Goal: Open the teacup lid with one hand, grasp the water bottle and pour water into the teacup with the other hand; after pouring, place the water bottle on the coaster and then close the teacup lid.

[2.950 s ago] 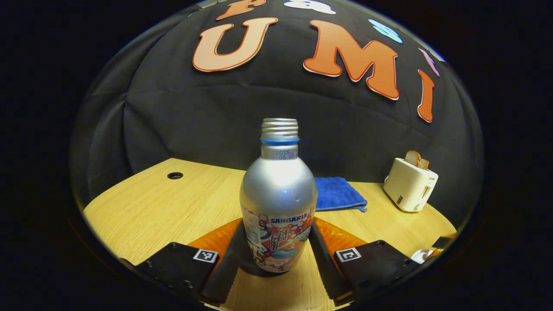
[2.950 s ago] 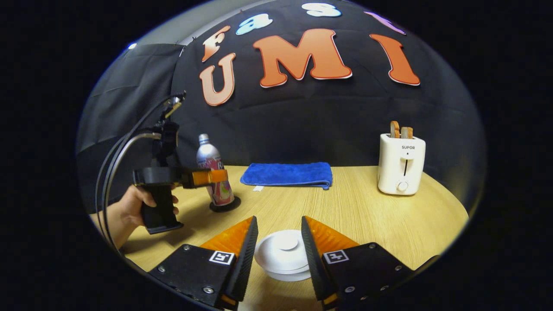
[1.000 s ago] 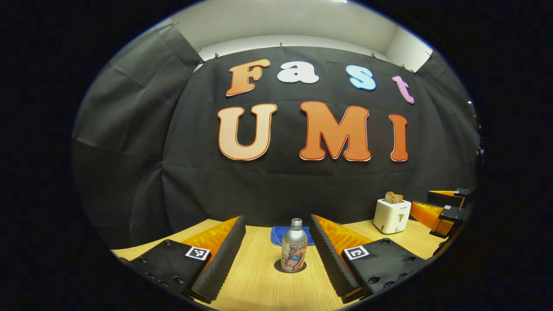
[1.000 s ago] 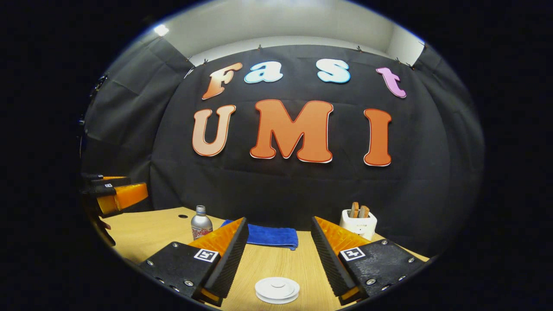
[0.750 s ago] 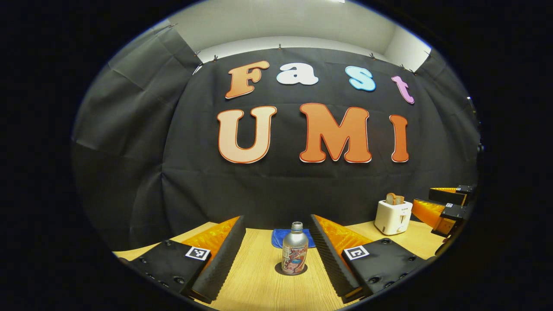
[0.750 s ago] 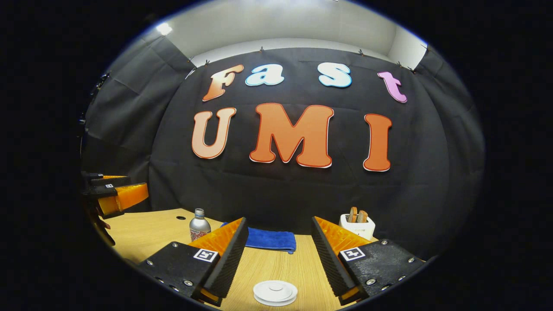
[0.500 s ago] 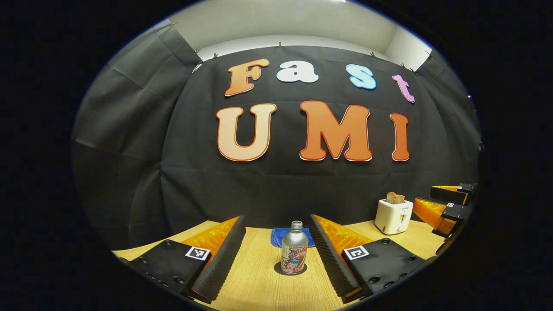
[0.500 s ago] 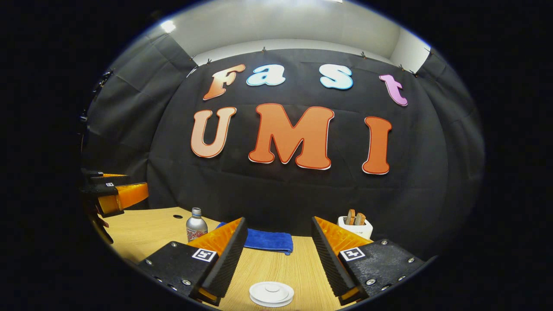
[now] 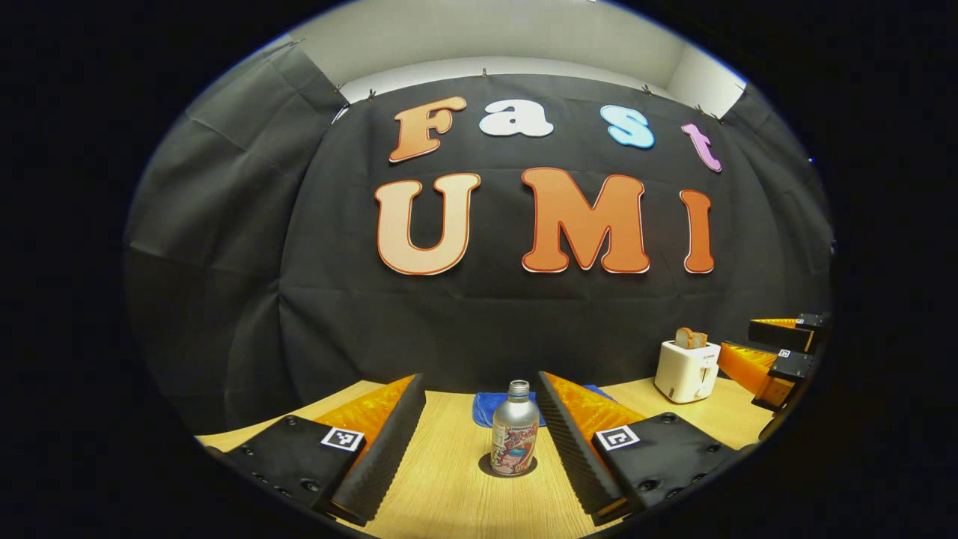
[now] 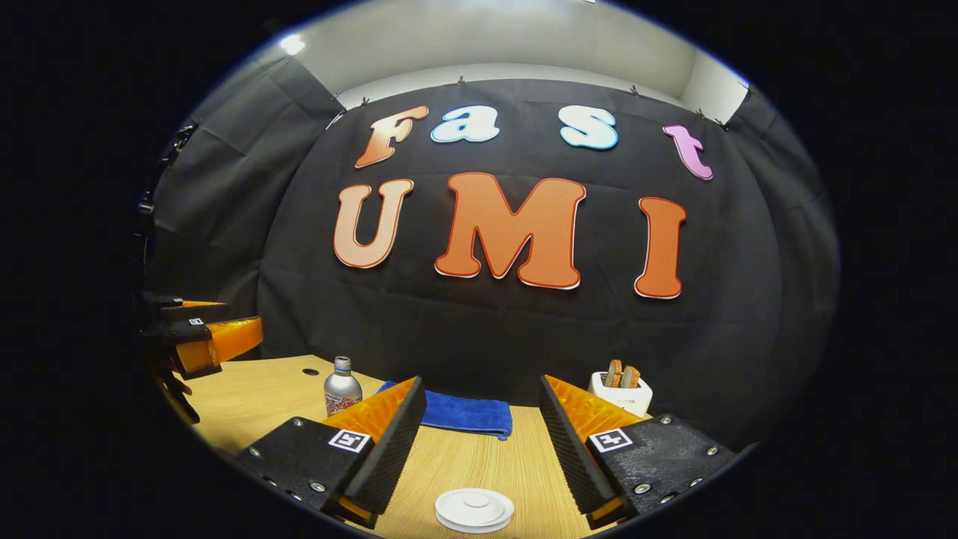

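Note:
A silver water bottle [image 9: 513, 440] with a printed label stands upright on a dark round coaster [image 9: 507, 467] in the left gripper view. My left gripper [image 9: 479, 434] is open, pulled back from the bottle, which shows between its fingers without touching them. The same bottle [image 10: 341, 388] stands at far left in the right gripper view. There, the white teacup [image 10: 474, 510] sits low on the table with its lid on, and my right gripper [image 10: 479, 442] stands open above and behind it, holding nothing. The left gripper [image 10: 200, 337] hangs at the left edge; the right gripper [image 9: 771, 352] shows at the far right of the left gripper view.
A folded blue cloth [image 10: 468, 416] lies at the back of the wooden table [image 10: 262, 397]. A white toaster [image 9: 685, 370] with bread slices stands at the back right. A small round hole [image 10: 309, 371] is in the tabletop near the back left.
Three seconds ago both grippers were close to the bottle and the teacup; both have since drawn back and up. Over the last second only slight drift shows.

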`<state>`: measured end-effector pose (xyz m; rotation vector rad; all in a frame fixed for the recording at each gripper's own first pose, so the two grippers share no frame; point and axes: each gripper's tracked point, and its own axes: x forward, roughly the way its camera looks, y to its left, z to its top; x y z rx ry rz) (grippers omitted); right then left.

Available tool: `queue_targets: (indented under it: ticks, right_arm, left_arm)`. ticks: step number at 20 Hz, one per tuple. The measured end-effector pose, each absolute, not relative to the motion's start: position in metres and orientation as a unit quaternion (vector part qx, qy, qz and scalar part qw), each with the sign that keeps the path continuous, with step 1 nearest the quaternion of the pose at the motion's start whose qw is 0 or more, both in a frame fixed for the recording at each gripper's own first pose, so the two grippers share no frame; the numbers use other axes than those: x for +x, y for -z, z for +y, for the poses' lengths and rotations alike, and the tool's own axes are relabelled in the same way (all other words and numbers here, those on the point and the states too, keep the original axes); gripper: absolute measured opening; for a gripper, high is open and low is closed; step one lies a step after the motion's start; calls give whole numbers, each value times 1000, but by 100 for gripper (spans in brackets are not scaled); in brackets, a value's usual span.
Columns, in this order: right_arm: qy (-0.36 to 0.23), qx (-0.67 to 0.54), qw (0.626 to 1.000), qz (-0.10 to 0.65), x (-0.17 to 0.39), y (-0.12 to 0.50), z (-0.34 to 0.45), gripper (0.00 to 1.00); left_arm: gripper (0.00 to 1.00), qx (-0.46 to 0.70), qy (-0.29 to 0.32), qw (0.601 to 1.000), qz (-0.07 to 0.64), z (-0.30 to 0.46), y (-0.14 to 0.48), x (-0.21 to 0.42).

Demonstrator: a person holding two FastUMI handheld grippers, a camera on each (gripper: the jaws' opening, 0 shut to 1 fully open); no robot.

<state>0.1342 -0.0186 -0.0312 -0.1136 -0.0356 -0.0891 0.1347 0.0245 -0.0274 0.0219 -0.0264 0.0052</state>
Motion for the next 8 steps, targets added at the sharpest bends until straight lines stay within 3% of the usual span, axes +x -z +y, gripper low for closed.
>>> queue_targets:
  ticks: [8]
  right_arm:
    - [39,-58,997,-11,137,37,-13,91]
  left_arm:
    - [97,11,-3,1000,-8,29,30,136]
